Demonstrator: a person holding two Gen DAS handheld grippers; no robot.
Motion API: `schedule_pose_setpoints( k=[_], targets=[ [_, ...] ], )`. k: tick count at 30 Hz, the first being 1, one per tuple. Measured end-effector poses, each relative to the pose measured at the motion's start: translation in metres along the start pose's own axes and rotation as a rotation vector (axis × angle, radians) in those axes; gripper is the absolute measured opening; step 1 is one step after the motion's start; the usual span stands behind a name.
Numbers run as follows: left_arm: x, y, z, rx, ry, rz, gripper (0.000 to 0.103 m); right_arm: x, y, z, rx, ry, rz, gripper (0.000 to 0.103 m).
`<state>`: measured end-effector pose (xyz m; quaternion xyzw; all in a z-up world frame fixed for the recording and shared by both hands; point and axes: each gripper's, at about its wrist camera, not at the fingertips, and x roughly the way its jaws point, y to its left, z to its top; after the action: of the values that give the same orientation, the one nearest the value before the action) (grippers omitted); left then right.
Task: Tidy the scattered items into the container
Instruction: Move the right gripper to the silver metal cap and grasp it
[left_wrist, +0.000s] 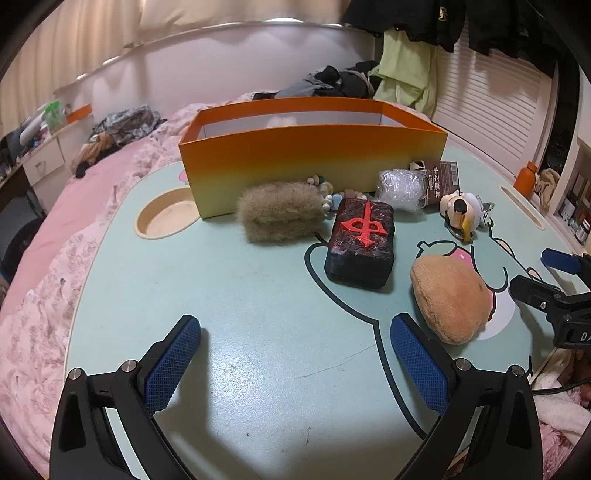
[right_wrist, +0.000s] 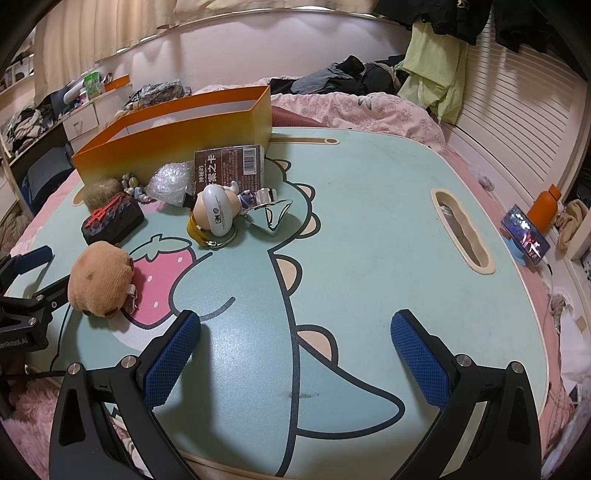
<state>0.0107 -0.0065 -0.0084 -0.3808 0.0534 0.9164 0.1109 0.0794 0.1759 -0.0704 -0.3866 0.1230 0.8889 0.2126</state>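
An orange box (left_wrist: 314, 162) (right_wrist: 173, 136) stands open-topped at the back of the lap table. In front of it lie a furry brown pouch (left_wrist: 279, 212) (right_wrist: 101, 195), a black tile with a red sign (left_wrist: 360, 242) (right_wrist: 110, 219), a bubble-wrap bundle (left_wrist: 400, 188) (right_wrist: 168, 186), a brown card packet (left_wrist: 445, 179) (right_wrist: 231, 166), a small figure keychain (left_wrist: 461, 212) (right_wrist: 216, 216) and a tan plush (left_wrist: 448, 299) (right_wrist: 99, 284). My left gripper (left_wrist: 295, 354) is open over bare table. My right gripper (right_wrist: 295, 350) is open too, holding nothing.
The mint cartoon table (left_wrist: 240, 295) (right_wrist: 369, 221) rests on a pink bed. It has a round cup recess (left_wrist: 166, 218) and a slot (right_wrist: 463, 236). Beads (left_wrist: 325, 195) lie by the box. A phone (right_wrist: 526, 240) and orange bottle (right_wrist: 543, 208) sit at the right.
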Motion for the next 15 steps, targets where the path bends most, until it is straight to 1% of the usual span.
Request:
schedule_pose_setpoints(
  k=[3,6,7,8,10,12,14,15],
  targets=[
    [0.0,0.0,0.0,0.0,0.0,0.0,0.103,-0.003,-0.006,0.0,0.035,-0.014,0.015,0.103],
    [0.0,0.0,0.0,0.001,0.0,0.0,0.103,-0.005,-0.013,0.003,0.077,-0.022,0.011,0.102],
    [0.0,0.0,0.0,0.0,0.0,0.0,0.103,-0.005,-0.016,0.005,0.088,-0.027,0.023,0.097],
    [0.0,0.0,0.0,0.0,0.0,0.0,0.103,-0.006,-0.018,0.008,0.099,-0.035,0.036,0.089],
    [0.0,0.0,0.0,0.0,0.0,0.0,0.103,-0.008,-0.022,0.019,0.131,-0.063,0.041,0.083],
    [0.0,0.0,0.0,0.0,0.0,0.0,0.103,-0.006,-0.024,0.03,0.15,-0.076,0.061,0.08],
    [0.0,0.0,0.0,0.0,-0.001,0.0,0.103,0.0,-0.023,0.046,0.158,-0.077,0.091,0.069],
    [0.0,0.0,0.0,0.0,-0.001,0.0,0.103,0.003,-0.022,0.051,0.16,-0.077,0.102,0.066]
  ],
)
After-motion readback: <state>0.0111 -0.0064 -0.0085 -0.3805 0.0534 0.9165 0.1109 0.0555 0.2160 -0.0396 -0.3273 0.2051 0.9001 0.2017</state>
